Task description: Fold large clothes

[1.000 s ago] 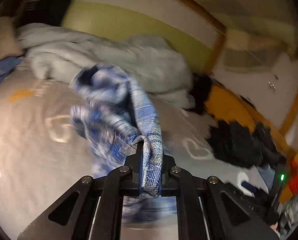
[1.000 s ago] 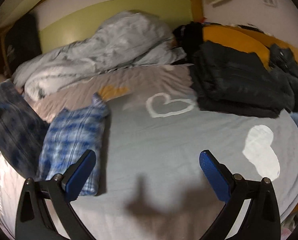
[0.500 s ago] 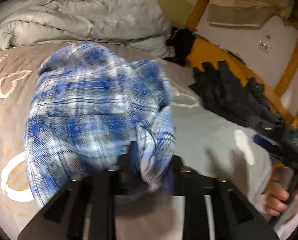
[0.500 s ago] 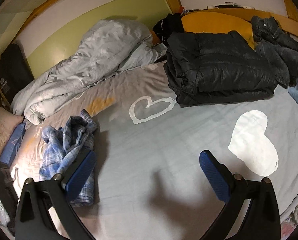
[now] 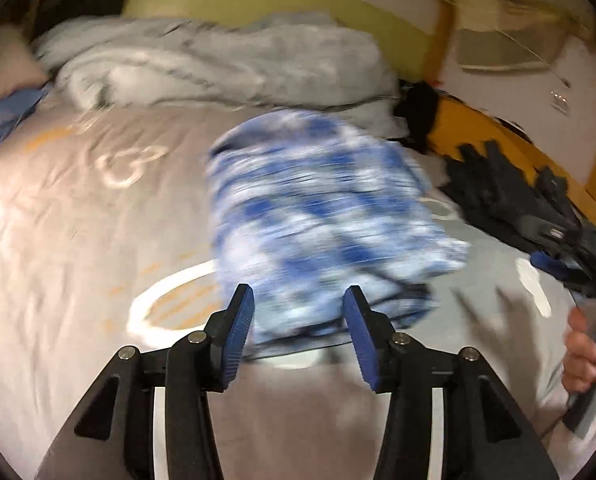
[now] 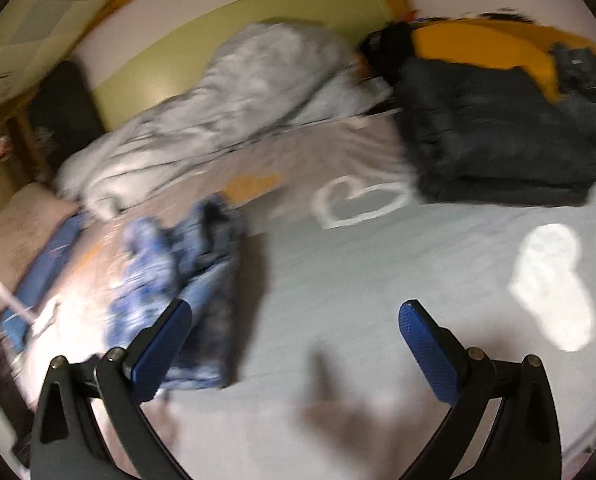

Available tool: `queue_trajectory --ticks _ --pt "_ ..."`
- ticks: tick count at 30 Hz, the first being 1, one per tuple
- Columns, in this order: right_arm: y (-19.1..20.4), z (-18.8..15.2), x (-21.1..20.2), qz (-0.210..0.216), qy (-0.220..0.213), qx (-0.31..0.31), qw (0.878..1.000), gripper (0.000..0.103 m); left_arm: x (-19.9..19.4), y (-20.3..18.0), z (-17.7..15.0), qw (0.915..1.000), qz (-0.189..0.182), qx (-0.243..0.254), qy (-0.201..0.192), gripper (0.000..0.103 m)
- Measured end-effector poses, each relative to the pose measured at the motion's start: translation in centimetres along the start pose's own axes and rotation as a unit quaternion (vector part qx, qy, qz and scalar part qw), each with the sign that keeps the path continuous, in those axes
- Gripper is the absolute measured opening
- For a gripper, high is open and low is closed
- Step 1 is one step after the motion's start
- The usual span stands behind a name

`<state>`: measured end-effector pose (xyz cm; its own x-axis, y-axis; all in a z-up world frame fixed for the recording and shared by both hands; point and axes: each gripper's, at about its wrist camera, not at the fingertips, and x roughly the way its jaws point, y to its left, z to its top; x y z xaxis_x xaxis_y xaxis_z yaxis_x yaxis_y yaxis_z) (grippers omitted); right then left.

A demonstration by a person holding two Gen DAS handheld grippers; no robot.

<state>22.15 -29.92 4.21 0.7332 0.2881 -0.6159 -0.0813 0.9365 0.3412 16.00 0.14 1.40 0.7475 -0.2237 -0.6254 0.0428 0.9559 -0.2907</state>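
A blue and white plaid shirt (image 5: 321, 224) lies bunched and blurred on the grey bedsheet (image 5: 78, 240), just ahead of my left gripper (image 5: 298, 332). That gripper's jaws are opening, and the blue pads stand apart with the cloth beyond them, not pinched. In the right wrist view the same plaid shirt (image 6: 186, 272) lies at the left of the bed. My right gripper (image 6: 294, 344) stands wide open over bare sheet with nothing between its fingers. A hand (image 5: 581, 356) holding the right gripper shows at the right edge of the left wrist view.
A rumpled grey duvet (image 5: 218, 64) lies along the green headboard wall. Folded dark jackets (image 6: 493, 140) are stacked at the back right on an orange cushion (image 6: 477, 44). A blue item (image 6: 42, 268) and a pillow (image 6: 22, 216) sit at the left.
My left gripper held the plaid shirt in the air, then came down and let it go onto the bed; its jaws have spread apart. The right gripper stayed wide open and swung its view slightly.
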Motion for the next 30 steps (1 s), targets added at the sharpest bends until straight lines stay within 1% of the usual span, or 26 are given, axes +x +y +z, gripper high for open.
queue_trajectory --ticks 1,2,3,4,5,6,7,8,9,11,13,14,16,17,18,19,20,21,22,24,26,27,29,30 --pt "0.5 -0.2 0.1 0.020 -0.001 -0.004 1.000 0.097 0.1 1.1 -0.1 0.9997 -0.008 -0.021 0.002 0.051" --pt "1.3 -0.5 0.4 0.044 -0.003 -0.012 0.999 0.089 0.2 1.7 -0.1 0.9992 -0.018 -0.035 0.002 0.053" --pt "1.9 -0.6 0.6 0.059 -0.001 -0.019 0.998 0.086 0.4 2.0 -0.3 0.9989 -0.024 -0.039 0.002 0.053" --pt "2.8 -0.8 1.1 0.085 0.006 -0.028 0.996 0.082 0.4 2.0 -0.4 0.9992 -0.024 -0.032 0.003 0.053" --pt "3.5 -0.9 1.5 0.104 0.010 -0.034 0.994 0.080 0.5 1.8 -0.6 0.9997 -0.018 -0.019 0.002 0.053" --pt "4.1 -1.1 1.9 0.112 0.012 -0.037 0.993 0.076 0.7 1.2 -0.6 0.9999 -0.012 -0.009 -0.001 0.053" --pt "4.8 -1.2 2.6 0.120 0.018 -0.041 0.992 0.070 0.7 1.1 -0.7 1.0000 -0.009 -0.002 -0.004 0.053" --pt "5.5 -1.3 3.6 0.128 0.032 -0.044 0.990 0.062 1.1 1.2 -0.7 1.0000 -0.008 0.000 -0.001 0.054" --pt "5.8 -1.5 4.4 0.132 0.044 -0.044 0.989 0.057 1.4 1.3 -0.6 1.0000 -0.006 -0.001 0.006 0.054" --pt "6.4 -2.1 6.7 0.126 0.074 -0.042 0.988 0.034 1.8 1.6 -0.8 0.9997 -0.011 -0.005 0.023 0.055" --pt "6.3 -2.8 7.7 0.120 0.080 -0.034 0.989 0.019 1.7 2.3 -1.2 0.9991 -0.025 -0.018 0.030 0.056" --pt "6.0 -3.0 7.7 0.120 0.072 -0.023 0.990 0.016 1.6 2.5 -1.4 0.9989 -0.030 -0.020 0.031 0.056" --pt "5.7 -3.2 6.9 0.133 0.052 -0.009 0.990 0.013 1.3 2.3 -1.6 0.9991 -0.031 -0.006 0.030 0.056" --pt "5.7 -3.3 6.3 0.132 0.042 -0.012 0.990 0.012 1.2 2.0 -1.7 0.9993 -0.024 0.004 0.027 0.054" --pt "6.0 -3.3 5.6 0.131 0.030 -0.020 0.991 0.012 1.2 1.8 -1.8 0.9996 -0.017 0.013 0.021 0.049" --pt "6.1 -3.3 5.0 0.135 0.022 -0.025 0.990 0.011 1.0 1.6 -1.8 0.9996 -0.019 0.016 0.014 0.029" --pt "6.3 -3.6 4.5 0.141 0.019 -0.030 0.989 0.011 1.0 1.4 -1.8 0.9994 -0.027 0.016 0.013 0.015" --pt "6.5 -3.7 4.4 0.136 0.020 -0.036 0.990 0.011 0.9 1.2 -1.8 0.9998 -0.011 0.018 0.008 0.013" --pt "6.9 -4.2 4.5 0.121 0.024 -0.051 0.991 0.011 0.7 1.0 -1.8 0.9997 0.008 0.024 0.002 0.011" --pt "7.4 -5.3 5.9 0.091 0.039 -0.086 0.991 0.011 0.5 0.9 -2.1 0.9988 0.038 0.032 0.000 0.010" --pt "7.3 -6.2 7.2 0.070 0.053 -0.093 0.992 0.011 1.0 1.0 -2.5 0.9983 0.045 0.031 0.019 0.008" --pt "7.3 -6.2 7.0 0.069 0.050 -0.098 0.992 0.011 1.2 1.1 -2.8 0.9980 0.049 0.030 0.023 0.008" --pt "7.7 -5.9 6.2 0.063 0.038 -0.116 0.991 0.014 0.8 1.2 -2.9 0.9987 0.040 0.029 0.015 0.007" --pt "7.7 -5.7 5.8 0.057 0.031 -0.119 0.991 0.016 0.2 1.3 -2.7 0.9994 0.024 0.024 0.006 0.008"
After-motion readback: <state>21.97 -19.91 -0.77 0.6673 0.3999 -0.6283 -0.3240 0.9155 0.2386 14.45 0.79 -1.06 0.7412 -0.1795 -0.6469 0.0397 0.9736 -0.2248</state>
